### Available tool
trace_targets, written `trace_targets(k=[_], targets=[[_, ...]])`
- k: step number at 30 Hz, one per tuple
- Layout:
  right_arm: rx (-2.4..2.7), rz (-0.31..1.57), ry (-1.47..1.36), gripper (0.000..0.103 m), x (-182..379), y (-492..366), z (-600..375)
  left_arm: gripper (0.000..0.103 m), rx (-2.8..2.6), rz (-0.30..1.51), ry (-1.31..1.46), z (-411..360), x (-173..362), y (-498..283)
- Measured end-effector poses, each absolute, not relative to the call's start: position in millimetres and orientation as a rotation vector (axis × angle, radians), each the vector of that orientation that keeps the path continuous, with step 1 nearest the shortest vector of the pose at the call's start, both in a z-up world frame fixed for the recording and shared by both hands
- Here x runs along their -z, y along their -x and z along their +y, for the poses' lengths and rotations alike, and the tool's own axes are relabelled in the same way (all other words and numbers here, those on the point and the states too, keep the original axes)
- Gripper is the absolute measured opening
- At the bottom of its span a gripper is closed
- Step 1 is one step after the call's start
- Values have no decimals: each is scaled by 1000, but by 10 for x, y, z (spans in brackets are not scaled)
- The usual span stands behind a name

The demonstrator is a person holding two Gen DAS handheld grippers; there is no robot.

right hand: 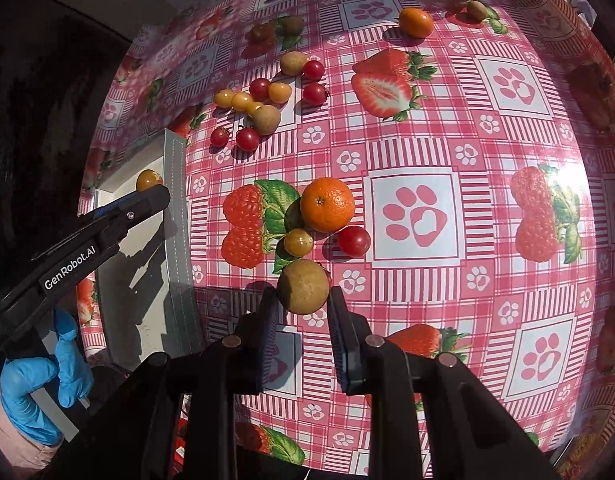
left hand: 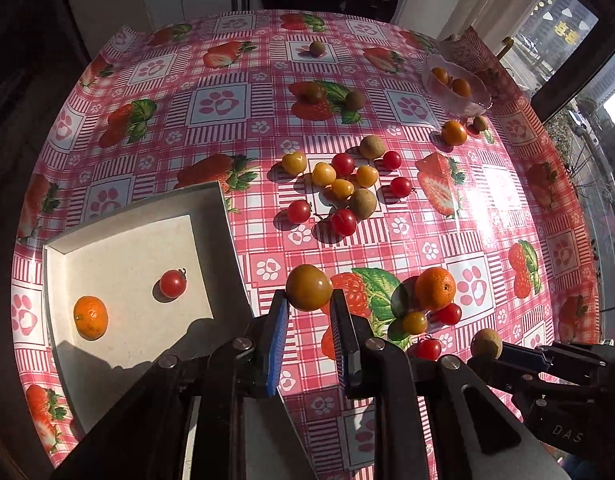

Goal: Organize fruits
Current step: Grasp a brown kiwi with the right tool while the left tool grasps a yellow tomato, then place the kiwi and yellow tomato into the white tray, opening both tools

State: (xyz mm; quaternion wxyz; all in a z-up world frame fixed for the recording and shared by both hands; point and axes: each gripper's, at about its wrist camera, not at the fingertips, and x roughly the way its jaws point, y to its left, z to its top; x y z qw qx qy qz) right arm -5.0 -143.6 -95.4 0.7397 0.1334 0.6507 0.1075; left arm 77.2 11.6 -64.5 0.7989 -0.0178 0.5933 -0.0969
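Beside the white tray [left hand: 211, 216], my left claw [left hand: 309, 304] grips a greenish-yellow tomato [left hand: 308, 287] above the surface [left hand: 407, 248]. My right claw [right hand: 303, 300] clamps a brown longan [right hand: 303, 287]. An orange [left hand: 90, 317] and a red tomato [left hand: 172, 283] sit in the tray.

"GenRobot.AI" on left tongs [right hand: 153, 190]

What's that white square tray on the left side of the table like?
The white tray is square and shallow, with raised sloping walls and a flat, matte, cream-looking floor. It sits flat on the strawberry-print tablecloth. Inside lie an orange mandarin and a red cherry tomato, apart from each other. Gripper shadow falls on its near corner.
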Motion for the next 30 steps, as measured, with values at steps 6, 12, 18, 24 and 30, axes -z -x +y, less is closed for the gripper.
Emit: trace_targets(k=[6, 12, 18, 24, 30], targets=[[-293, 1416, -235, 27, 825, -10, -1081, 23, 141, 1262, 71, 538, 584, -572], [-373, 1417, -161, 27, 770, -76, -596, 23, 65, 1271, 98, 968, 625, -366], [-471, 1435, -88, 27, 816, -164, -8, 23, -11, 1301, 132, 1378, 769, -205], [-531, 1482, -48, 27, 1017, -282, 508, 22, -58, 1344, 133, 1609, 1008, -218], [-531, 1529, 15, 27, 1298, -437, 817, 23, -85, 1389, 106, 1710, 1244, -325]])
